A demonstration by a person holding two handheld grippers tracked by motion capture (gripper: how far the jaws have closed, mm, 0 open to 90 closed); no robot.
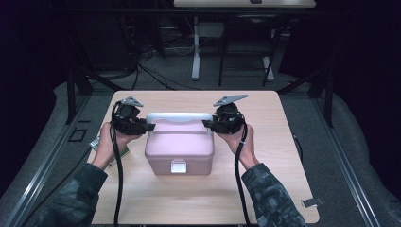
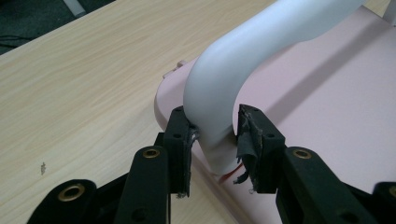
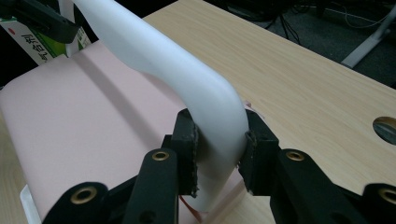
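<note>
A pink box (image 1: 179,149) sits mid-bench (image 1: 279,142), nearer the front edge. The left tool (image 2: 212,135) clamps one end of its white handle (image 1: 178,116); the right tool (image 3: 219,142) clamps the other. A green carton (image 3: 32,44) lies by the left edge.

- A light wooden table (image 1: 265,189) stands on a grey carpet floor (image 1: 312,123).
- A round hole (image 3: 386,129) is cut into the tabletop near one edge.
- Behind it stands a second table (image 1: 246,4) on white legs (image 1: 196,56).
- Black cables (image 1: 151,71) trail over the floor there.
- The room around is dark; light falls on the tabletop.
</note>
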